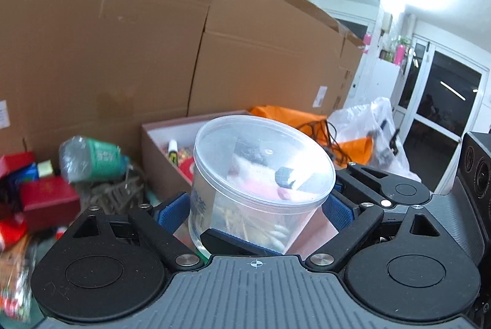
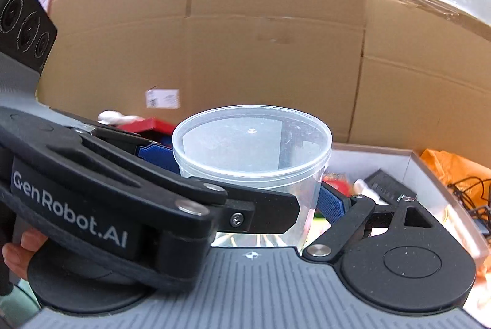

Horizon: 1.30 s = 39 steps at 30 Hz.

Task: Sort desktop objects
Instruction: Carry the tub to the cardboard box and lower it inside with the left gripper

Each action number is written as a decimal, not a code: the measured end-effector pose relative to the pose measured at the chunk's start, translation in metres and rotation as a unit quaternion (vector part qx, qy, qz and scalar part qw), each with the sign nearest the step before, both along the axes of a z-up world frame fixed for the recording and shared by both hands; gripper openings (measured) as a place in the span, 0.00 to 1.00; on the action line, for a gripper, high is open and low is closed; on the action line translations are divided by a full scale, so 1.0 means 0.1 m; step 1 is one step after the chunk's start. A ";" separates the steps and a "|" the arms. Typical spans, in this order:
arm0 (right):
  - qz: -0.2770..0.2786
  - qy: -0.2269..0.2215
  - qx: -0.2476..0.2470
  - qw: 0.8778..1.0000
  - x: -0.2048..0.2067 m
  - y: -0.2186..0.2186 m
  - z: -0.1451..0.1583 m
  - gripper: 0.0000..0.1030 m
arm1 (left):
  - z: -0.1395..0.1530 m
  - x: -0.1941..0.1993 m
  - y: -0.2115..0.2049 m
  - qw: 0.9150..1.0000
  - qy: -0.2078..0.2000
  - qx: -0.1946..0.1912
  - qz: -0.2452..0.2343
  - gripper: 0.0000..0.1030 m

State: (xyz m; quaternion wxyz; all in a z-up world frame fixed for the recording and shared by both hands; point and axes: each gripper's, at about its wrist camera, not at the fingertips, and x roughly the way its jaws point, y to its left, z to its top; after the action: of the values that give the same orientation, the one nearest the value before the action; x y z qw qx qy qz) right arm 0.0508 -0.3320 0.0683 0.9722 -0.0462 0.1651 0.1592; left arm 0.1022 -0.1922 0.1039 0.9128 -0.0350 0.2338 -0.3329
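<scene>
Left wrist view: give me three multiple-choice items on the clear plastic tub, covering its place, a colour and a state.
1. Where is the clear plastic tub?
A. lying inside the open box
B. between the left tool's pads
C. on top of the cardboard cartons

2. What colour are the pads of the left tool?
A. red
B. yellow
C. blue

3. What is the state of the lid?
A. seated on the tub
B. removed
C. hanging half open

Answers: 1 B, a pad presses each side of the tub. 2 C, both ribbed pads show blue. 3 A, the lid's rim runs unbroken around the top.
</scene>
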 end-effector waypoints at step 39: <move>-0.043 0.155 -0.054 0.985 1.94 -0.60 -0.38 1.00 | -0.53 2.17 -0.40 0.990 0.130 -0.015 0.059 1.00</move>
State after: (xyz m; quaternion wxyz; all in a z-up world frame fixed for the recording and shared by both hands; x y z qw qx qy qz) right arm 0.2448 -0.3920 0.0304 0.9369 -0.0663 0.3240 0.1134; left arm 0.3192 -0.2318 0.0510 0.8922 -0.1056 0.3430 -0.2742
